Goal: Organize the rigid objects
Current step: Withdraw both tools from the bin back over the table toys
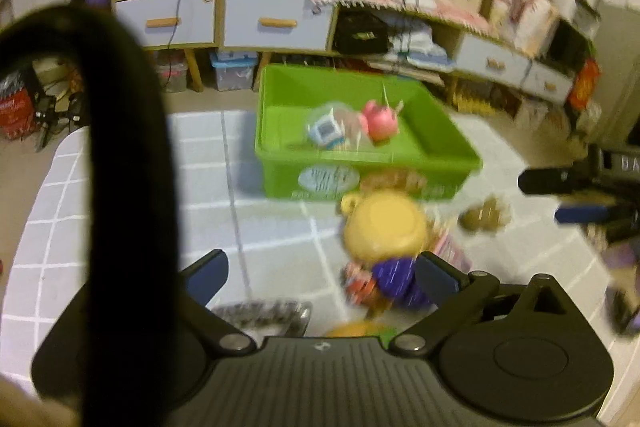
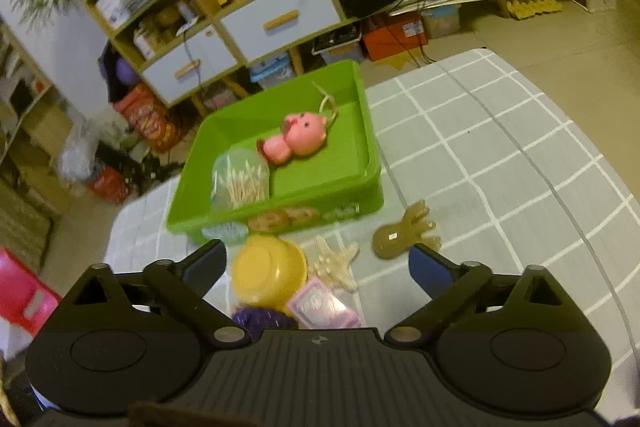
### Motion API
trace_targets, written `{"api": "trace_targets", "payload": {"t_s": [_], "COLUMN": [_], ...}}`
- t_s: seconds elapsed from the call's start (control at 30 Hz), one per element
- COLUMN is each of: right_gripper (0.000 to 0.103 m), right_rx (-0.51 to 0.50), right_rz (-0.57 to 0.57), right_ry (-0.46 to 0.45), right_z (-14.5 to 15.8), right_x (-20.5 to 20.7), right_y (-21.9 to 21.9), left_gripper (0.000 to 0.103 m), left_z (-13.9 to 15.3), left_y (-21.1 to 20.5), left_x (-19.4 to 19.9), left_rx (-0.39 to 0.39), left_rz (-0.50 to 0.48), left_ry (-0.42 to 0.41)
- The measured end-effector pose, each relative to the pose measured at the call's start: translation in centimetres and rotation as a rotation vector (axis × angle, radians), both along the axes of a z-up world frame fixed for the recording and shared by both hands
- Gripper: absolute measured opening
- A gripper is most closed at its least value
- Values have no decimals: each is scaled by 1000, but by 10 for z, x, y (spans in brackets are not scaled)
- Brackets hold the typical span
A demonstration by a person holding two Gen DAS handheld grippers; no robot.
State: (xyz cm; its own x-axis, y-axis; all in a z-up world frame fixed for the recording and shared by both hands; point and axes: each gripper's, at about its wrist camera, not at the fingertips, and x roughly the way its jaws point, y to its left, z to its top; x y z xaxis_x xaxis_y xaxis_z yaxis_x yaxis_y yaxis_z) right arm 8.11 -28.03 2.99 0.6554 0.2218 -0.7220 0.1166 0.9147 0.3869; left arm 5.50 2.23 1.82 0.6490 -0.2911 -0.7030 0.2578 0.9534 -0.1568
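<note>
A green bin (image 2: 372, 131) stands on the grey checked tablecloth (image 2: 500, 167). In it lie a pink pig toy (image 2: 298, 143) and a clear tub of cotton swabs (image 2: 240, 179). In front of the bin are an upturned yellow bowl (image 2: 270, 271), a cream starfish-shaped piece (image 2: 338, 263), a pink box (image 2: 322, 307), a purple object (image 2: 264, 319) and a brown octopus toy (image 2: 404, 231). My right gripper (image 2: 318, 267) hangs open over the bowl and box, holding nothing. My left gripper (image 1: 324, 273) is open and empty, with the bowl (image 1: 384, 223) just ahead of its right finger. The left wrist view is blurred.
A black strap (image 1: 124, 147) blocks the left of the left wrist view. The right gripper (image 1: 560, 199) shows at that view's right edge. A shiny tray (image 1: 264, 315) lies under the left gripper. Shelves with drawers (image 2: 276, 19) stand behind the table, and the floor drops away beyond its edges.
</note>
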Motion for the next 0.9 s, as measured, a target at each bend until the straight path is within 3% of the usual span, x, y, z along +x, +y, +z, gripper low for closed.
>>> {"api": "trace_targets", "payload": {"t_s": [0.17, 0.57, 0.73, 0.9], "right_gripper": [98, 99, 99, 99], "right_rx": [-73, -160, -181, -210], "right_rz": [81, 127, 177, 248], "right_ry": [23, 69, 65, 25], "right_z": [-10, -29, -38, -50], "right_x": [-15, -44, -55, -69], "right_y": [9, 7, 15, 30], "left_gripper": [77, 77, 76, 76], "left_z": [-16, -43, -54, -69], "left_y": [8, 22, 21, 26], "left_x": [-16, -50, -67, -76], "left_rx": [58, 117, 132, 102], "left_rz": [-46, -130, -179, -164], "left_ry": [21, 61, 21, -17]}}
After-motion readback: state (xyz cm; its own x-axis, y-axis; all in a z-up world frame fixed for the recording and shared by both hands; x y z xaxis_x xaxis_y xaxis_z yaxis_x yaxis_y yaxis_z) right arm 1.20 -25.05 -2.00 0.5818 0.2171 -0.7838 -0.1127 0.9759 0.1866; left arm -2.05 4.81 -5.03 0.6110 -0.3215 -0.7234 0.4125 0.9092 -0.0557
